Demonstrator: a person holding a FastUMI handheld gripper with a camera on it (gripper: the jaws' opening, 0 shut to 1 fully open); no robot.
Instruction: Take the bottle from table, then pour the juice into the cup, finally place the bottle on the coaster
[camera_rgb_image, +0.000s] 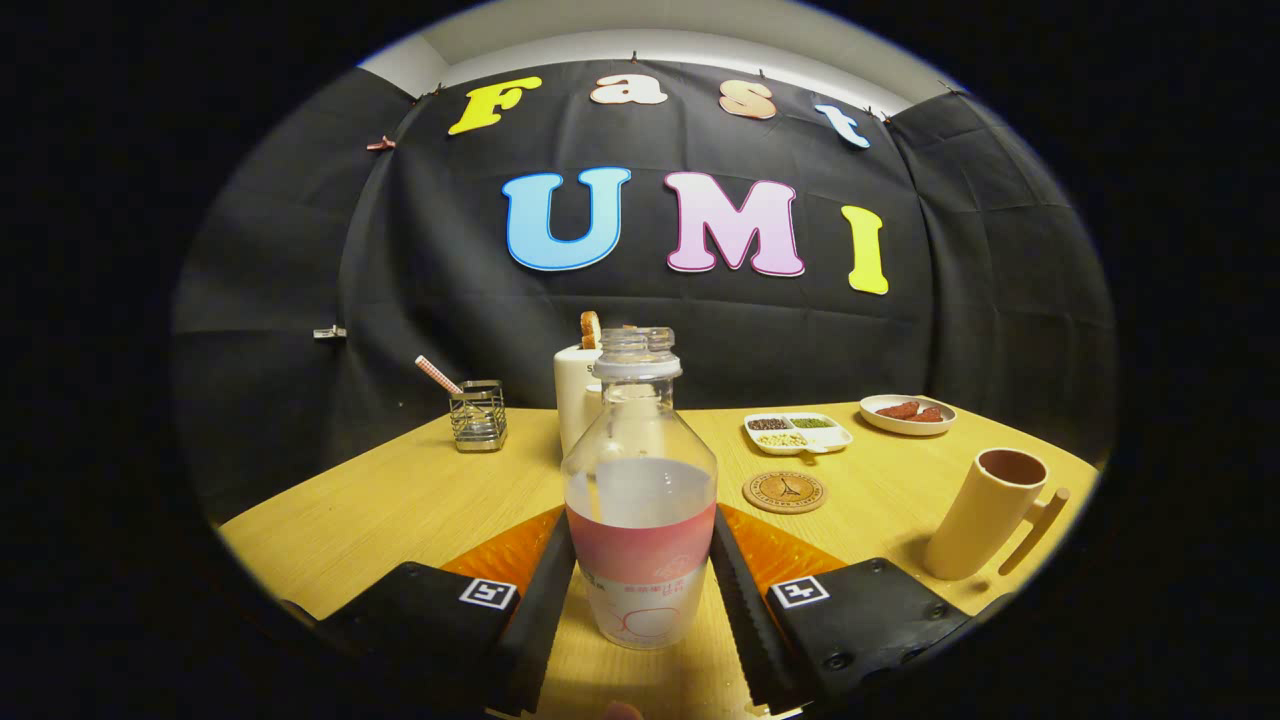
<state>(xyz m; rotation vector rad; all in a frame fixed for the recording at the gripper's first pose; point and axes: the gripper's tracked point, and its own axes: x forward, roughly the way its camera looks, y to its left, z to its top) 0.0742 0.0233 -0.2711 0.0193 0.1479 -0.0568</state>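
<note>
My gripper (640, 570) has its two fingers pressed on the sides of the clear plastic bottle with the pink label (640, 500), which stands on the light wooden table (400, 500), so I think I am on the take step. Next I must lift it straight and bring it to the tall tan cup with a handle (985, 515), past the round cork coaster (785, 492). The label's writing is too small to read

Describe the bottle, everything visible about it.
The bottle is clear, plastic by the look of it, with a wide neck, a transparent cap on top and a pink-and-white label band around its lower body. It stands upright on the wooden table, part filled with a pale liquid. It sits between the fingers of the gripper, which lie close against both its sides at label height and appear to press it.
</note>
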